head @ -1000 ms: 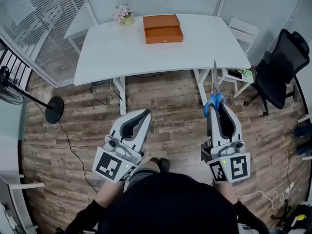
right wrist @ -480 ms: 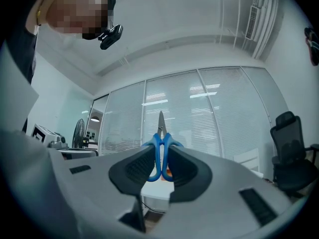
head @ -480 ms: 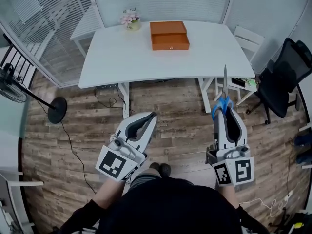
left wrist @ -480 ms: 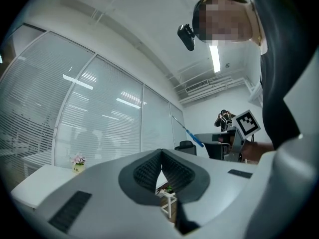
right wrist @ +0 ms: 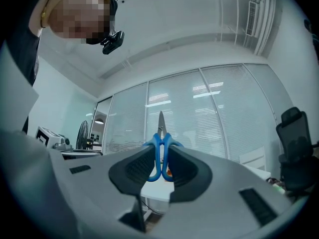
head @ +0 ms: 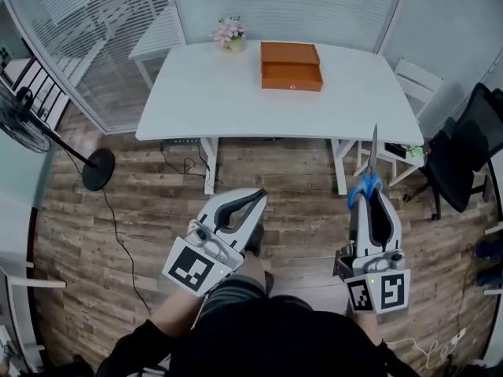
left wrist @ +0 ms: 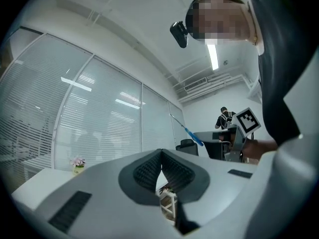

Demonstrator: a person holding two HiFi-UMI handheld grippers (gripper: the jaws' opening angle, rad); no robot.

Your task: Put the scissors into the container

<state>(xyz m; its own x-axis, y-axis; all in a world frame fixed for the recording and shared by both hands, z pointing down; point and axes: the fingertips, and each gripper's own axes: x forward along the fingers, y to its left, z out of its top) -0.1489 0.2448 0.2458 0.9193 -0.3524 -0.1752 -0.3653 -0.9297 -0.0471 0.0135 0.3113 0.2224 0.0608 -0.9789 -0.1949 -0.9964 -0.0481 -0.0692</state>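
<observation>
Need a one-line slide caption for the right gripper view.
Right gripper clamps blue-handled scissors by the handles, blades pointing up, before a glass wall with blinds.

light: bright, even (ceiling strips) | edges: fisheye-bent | focus: sharp

- Left gripper (head: 262, 195) and right gripper (head: 369, 199): smooth white-grey shells tapering towards the tips
- Pads (right wrist: 133, 167): dark and ribbed, set in dark grey surrounds
- Marker cube (head: 191, 267) at each rear end (black squares on white, with a small lit dot beside)
- Black top (head: 267, 340) with long dark sleeves (head: 140, 350)
</observation>
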